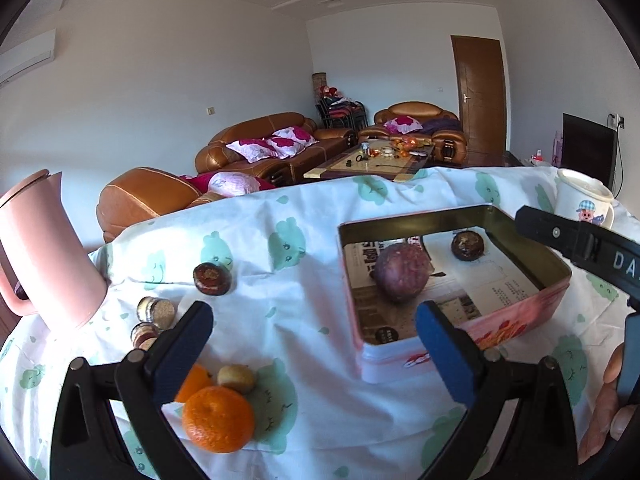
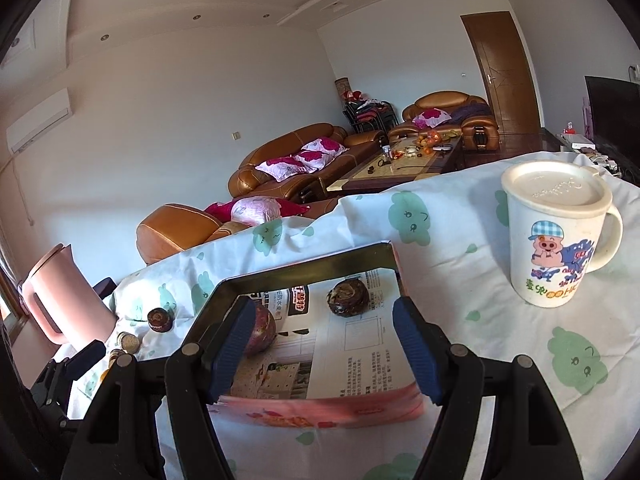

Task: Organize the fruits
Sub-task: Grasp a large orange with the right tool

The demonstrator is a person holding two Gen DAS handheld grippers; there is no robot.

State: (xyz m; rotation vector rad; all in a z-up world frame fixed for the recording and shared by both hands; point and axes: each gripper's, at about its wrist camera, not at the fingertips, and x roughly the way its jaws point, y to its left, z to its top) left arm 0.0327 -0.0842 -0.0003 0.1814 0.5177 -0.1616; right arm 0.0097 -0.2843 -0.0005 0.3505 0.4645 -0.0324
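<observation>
A pink tin box (image 1: pixel 516 312) lined with newspaper holds a purple passion fruit (image 1: pixel 401 271) and a dark water chestnut (image 1: pixel 467 245). On the cloth left of it lie a tangerine (image 1: pixel 218 418), a second tangerine (image 1: pixel 195 382) behind it, a small yellowish fruit (image 1: pixel 237 378) and another dark chestnut (image 1: pixel 211 278). My left gripper (image 1: pixel 312 354) is open and empty above the cloth beside the box. My right gripper (image 2: pixel 324 350) is open and empty over the box (image 2: pixel 320 412), with the passion fruit (image 2: pixel 262 330) and the chestnut (image 2: pixel 348 298) ahead of it.
A pink jug (image 1: pixel 44 256) stands at the left edge, with small round jars (image 1: pixel 156 310) beside it. A white lidded mug (image 2: pixel 556 236) with a cartoon pig stands right of the box. The table's far edge drops off towards brown sofas (image 1: pixel 272 148).
</observation>
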